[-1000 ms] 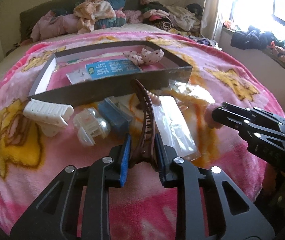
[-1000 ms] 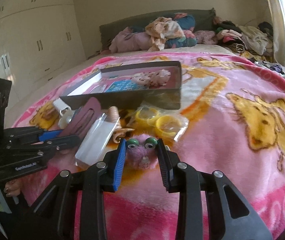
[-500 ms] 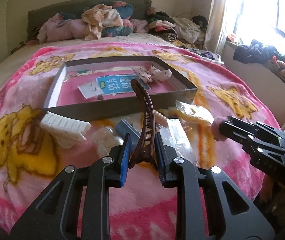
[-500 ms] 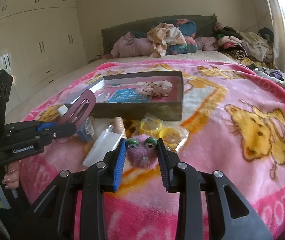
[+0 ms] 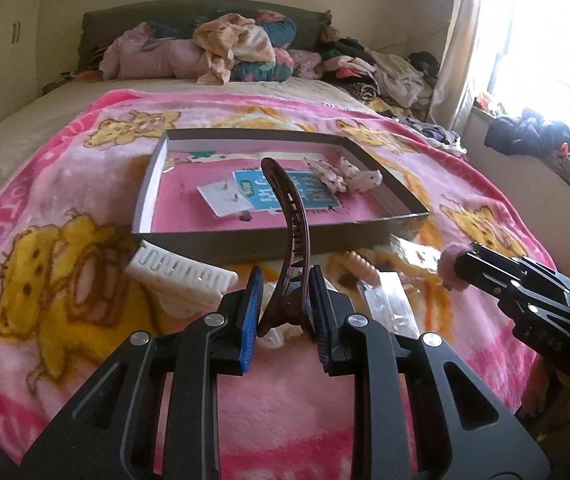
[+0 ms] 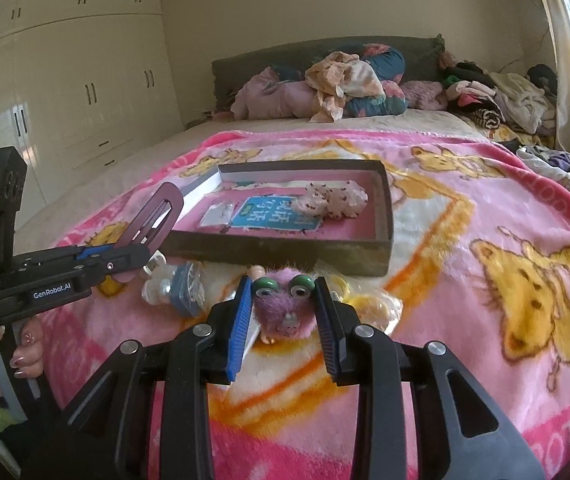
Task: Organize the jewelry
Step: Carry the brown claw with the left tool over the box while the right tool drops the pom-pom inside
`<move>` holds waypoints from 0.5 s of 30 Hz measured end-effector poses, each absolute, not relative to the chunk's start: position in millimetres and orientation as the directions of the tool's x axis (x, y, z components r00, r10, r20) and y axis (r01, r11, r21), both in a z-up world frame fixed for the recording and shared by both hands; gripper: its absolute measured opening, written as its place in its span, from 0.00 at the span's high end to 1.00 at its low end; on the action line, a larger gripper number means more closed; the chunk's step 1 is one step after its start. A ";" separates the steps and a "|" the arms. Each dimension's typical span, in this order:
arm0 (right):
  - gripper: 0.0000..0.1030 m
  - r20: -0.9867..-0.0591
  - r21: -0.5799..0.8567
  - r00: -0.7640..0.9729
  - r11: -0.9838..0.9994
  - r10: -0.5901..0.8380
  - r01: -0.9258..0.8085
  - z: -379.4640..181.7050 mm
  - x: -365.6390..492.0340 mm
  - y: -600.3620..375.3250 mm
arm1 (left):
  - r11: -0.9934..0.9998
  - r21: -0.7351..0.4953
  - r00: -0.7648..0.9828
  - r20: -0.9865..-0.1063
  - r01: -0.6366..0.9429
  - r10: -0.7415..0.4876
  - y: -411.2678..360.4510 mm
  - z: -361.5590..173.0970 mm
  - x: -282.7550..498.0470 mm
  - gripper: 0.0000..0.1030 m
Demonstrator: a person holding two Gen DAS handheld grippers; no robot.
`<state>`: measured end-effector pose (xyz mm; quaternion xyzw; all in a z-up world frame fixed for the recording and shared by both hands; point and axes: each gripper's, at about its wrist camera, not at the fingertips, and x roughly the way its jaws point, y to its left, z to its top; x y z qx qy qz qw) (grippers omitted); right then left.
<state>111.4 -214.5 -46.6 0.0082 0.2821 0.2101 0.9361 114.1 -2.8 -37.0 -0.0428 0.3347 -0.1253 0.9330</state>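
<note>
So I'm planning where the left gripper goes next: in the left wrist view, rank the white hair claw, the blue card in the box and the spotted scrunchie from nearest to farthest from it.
From the left gripper, which holds the brown hair clip:
1. White hair claw, on the blanket just left of the fingers.
2. Blue card, inside the box, straight ahead.
3. Spotted scrunchie, deeper in the box, to the right.

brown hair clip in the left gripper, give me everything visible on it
The brown hair clip is a long, curved claw-style clip, glossy like plastic, with a row of small teeth along its inner edge and a slotted, rounded far end. The left gripper is shut on its hinge end, both pads pressing its sides. It stands nearly upright, arching forward, lifted off the blanket just short of the box. Nothing else touches it.
</note>
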 end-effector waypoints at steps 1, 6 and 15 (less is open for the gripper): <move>0.71 -0.523 0.133 0.753 0.911 0.400 -0.391 -45.4 113.6 -213.4 | 0.965 -0.166 0.746 -0.613 0.201 -0.261 -1.1 -35.8 115.5 0.84; 0.71 -0.511 0.133 0.759 0.910 0.403 -0.393 -37.0 123.7 -210.0 | 0.967 -0.169 0.755 -0.604 0.193 -0.256 3.0 -29.2 122.4 0.84; 0.71 -0.494 0.134 0.777 0.917 0.391 -0.376 -25.6 142.3 -212.9 | 0.966 -0.183 0.768 -0.587 0.181 -0.255 6.2 -18.1 141.3 0.84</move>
